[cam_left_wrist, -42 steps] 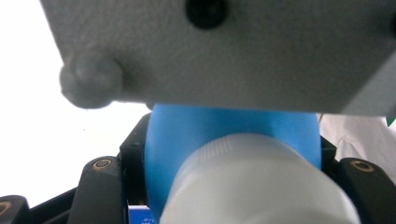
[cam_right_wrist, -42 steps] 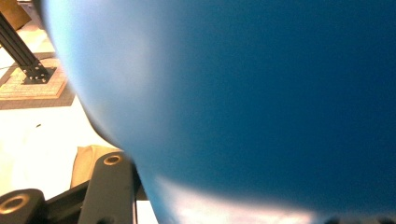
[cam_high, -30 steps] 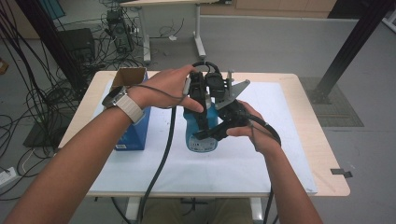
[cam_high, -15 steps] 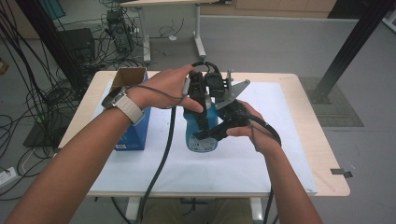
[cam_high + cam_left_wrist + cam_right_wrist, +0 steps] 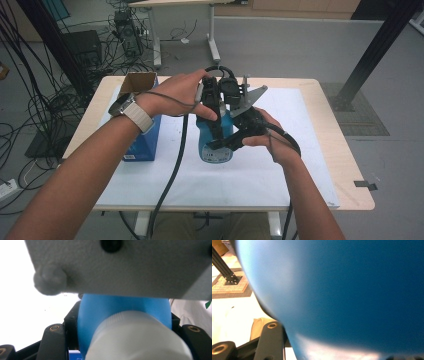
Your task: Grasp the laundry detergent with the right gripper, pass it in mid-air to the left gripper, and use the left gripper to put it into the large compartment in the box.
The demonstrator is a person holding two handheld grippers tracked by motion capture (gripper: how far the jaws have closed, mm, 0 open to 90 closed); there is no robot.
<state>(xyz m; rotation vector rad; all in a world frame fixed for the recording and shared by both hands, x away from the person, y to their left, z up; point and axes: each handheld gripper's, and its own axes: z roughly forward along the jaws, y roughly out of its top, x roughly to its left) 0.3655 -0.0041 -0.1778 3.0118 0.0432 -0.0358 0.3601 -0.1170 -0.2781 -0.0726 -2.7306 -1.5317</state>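
Note:
A blue bottle [image 5: 215, 152] with a white cap [image 5: 135, 340] stands on the white mat [image 5: 280, 170] in the middle of the table. My left gripper [image 5: 212, 116] comes down over the bottle's top, and its jaws flank the cap and the blue shoulder [image 5: 120, 307]; it is shut on the bottle. My right gripper [image 5: 223, 144] reaches in from the right and is shut across the bottle's body [image 5: 352, 295], one black jaw [image 5: 270, 340] showing beside it. The right gripper's grey plate [image 5: 120, 265] hangs just above the cap.
An open blue carton [image 5: 145, 132] with brown flaps stands left of the bottle, under my left wrist. The mat covers most of the light wooden table [image 5: 345, 165]. Cables and desk legs [image 5: 212, 40] crowd the floor beyond the far edge.

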